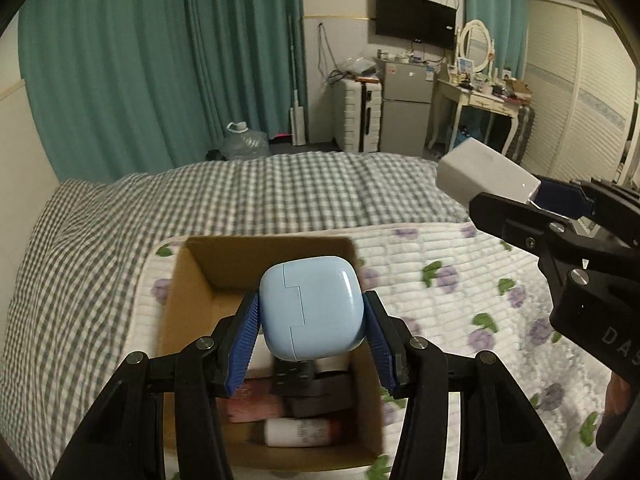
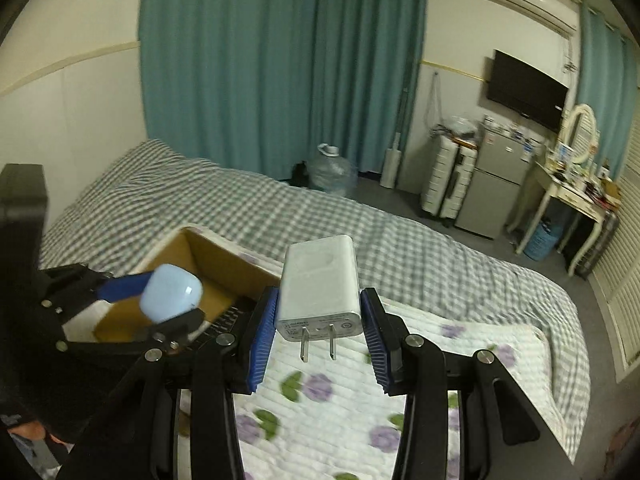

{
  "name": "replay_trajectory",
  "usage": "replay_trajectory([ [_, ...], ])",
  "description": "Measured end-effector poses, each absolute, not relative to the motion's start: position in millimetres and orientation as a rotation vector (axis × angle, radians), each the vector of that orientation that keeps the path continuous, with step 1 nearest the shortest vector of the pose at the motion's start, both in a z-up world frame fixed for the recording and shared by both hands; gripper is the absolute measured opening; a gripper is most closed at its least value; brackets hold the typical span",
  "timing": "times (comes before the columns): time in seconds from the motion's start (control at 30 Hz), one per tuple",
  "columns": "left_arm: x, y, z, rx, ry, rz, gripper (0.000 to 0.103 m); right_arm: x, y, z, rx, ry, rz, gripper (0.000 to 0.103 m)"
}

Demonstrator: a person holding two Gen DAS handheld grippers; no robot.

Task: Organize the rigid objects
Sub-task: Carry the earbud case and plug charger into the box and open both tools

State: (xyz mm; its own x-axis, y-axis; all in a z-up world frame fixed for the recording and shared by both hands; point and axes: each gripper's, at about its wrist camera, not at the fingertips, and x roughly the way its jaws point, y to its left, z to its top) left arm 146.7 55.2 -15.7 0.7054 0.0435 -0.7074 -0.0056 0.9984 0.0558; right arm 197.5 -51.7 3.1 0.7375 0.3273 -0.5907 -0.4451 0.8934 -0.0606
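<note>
My left gripper (image 1: 312, 308) is shut on a light blue earbud case (image 1: 312, 304) and holds it above an open cardboard box (image 1: 184, 280) on the bed. The box holds a white bottle (image 1: 300, 432), a pink item (image 1: 252, 404) and a dark item (image 1: 316, 396). My right gripper (image 2: 318, 308) is shut on a white wall charger (image 2: 320, 284), prongs toward the camera, above the floral quilt. In the left wrist view the charger (image 1: 484, 176) is up at the right, off the box. In the right wrist view the blue case (image 2: 172, 296) hangs over the box (image 2: 224, 268) at the left.
The box rests on a white quilt with purple flowers (image 1: 460, 280) over a grey checked blanket (image 1: 280, 188). Teal curtains (image 1: 160, 60), a water jug (image 1: 244, 144), a suitcase (image 1: 356, 116), a small fridge (image 1: 404, 112) and a dressing table (image 1: 480, 100) stand beyond the bed.
</note>
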Motion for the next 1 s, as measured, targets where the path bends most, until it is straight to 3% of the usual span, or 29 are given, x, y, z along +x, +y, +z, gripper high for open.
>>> replay_trajectory([
  [0.4,153,96,-52,0.037,0.833,0.073,0.052,220,26,-40,-0.273,0.669,0.546,0.041],
  [1.0,168,126,-98,0.011,0.922,0.107,0.052,261,61,-104,-0.293,0.787,0.595,0.041],
])
